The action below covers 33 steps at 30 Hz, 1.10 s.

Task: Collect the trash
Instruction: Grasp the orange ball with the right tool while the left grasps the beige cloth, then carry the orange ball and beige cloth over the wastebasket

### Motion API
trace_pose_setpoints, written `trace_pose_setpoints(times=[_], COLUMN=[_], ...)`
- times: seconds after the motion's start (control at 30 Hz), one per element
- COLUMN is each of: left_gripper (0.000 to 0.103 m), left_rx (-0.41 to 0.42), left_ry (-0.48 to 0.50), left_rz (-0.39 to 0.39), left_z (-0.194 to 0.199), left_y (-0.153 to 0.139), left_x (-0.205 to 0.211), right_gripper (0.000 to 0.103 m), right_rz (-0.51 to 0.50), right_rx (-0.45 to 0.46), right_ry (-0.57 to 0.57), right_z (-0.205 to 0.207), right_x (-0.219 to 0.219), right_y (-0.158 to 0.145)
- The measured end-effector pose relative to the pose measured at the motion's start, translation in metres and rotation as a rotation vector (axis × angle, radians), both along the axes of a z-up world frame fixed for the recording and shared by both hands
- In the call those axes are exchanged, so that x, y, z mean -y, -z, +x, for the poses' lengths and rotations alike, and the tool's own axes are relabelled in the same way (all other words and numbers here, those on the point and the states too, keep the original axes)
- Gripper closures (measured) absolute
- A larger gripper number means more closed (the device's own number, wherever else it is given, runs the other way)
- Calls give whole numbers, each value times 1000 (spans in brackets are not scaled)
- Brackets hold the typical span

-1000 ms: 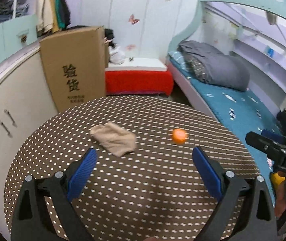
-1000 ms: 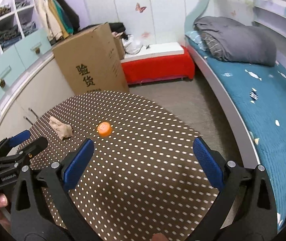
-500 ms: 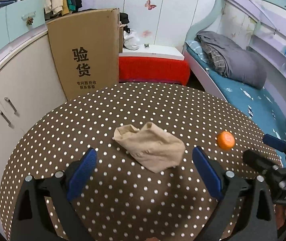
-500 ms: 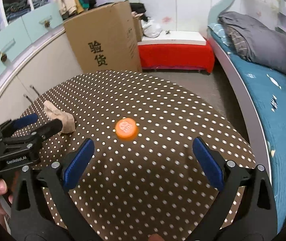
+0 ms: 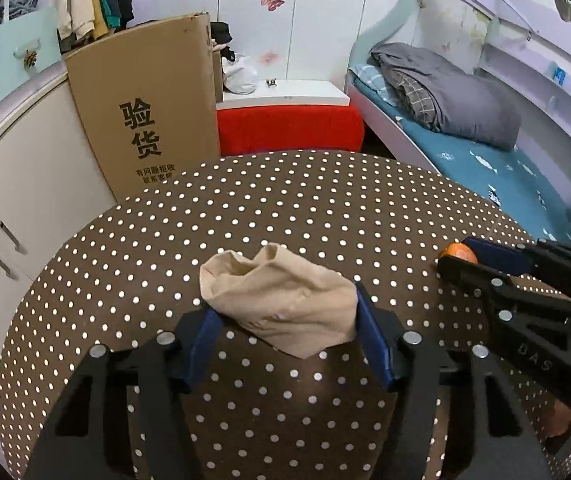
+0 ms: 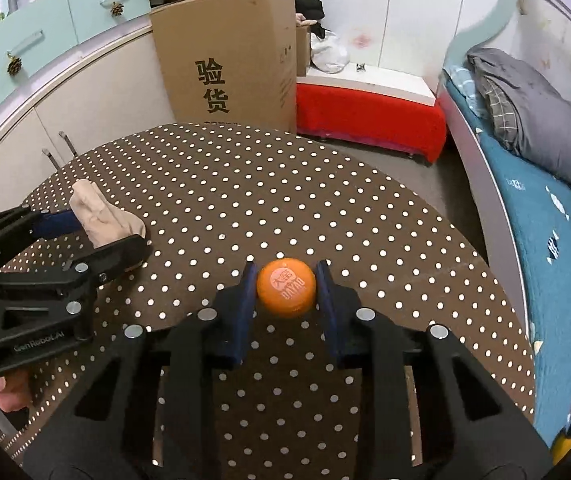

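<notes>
A crumpled beige cloth-like wad (image 5: 281,304) lies on the round brown polka-dot table (image 5: 325,208). My left gripper (image 5: 285,320) has closed on it, with a blue pad touching each side. It also shows in the right wrist view (image 6: 101,216) between the left gripper's fingers (image 6: 97,256). An orange bottle cap (image 6: 286,288) sits on the table, and my right gripper (image 6: 285,292) is shut on it. In the left wrist view the cap (image 5: 458,253) peeks out behind the right gripper's fingers (image 5: 485,276).
A tall cardboard box (image 5: 145,108) stands behind the table by white cabinets (image 5: 17,200). A red bench (image 5: 289,124) is at the back. A bed with a blue sheet (image 6: 557,216) and grey bedding runs along the right.
Both grippers moved forward and closed: the left on the beige wad, the right on the orange cap. Both were wide open and short of the objects before.
</notes>
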<state>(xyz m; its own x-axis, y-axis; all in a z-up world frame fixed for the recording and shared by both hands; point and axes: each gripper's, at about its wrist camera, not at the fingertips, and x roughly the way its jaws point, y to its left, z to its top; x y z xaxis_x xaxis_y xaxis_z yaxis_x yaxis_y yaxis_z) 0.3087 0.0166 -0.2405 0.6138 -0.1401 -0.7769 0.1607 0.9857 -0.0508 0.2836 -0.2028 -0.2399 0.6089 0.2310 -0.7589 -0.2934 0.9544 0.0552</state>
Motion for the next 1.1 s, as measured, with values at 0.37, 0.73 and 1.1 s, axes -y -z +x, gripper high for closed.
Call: trace_pose_setpoints(times=[0.37,0.73,1.1], left_gripper=[43,43,43], left_rx=[33,131,191], left_ry=[-12,76,224], left_rz=[-57,-78,-110], left_z=[-52,-109,-139], left_y=[-23,-75,-114], left_x=[0,52,134], right_gripper=[74,74,74], right_rz=[109,215,270], right_rx=[34,175,298], right_ry=[53,87,207], right_z=[-53,-127,-179], right_x=[42,118,203], right_y=[-31,-92,-128])
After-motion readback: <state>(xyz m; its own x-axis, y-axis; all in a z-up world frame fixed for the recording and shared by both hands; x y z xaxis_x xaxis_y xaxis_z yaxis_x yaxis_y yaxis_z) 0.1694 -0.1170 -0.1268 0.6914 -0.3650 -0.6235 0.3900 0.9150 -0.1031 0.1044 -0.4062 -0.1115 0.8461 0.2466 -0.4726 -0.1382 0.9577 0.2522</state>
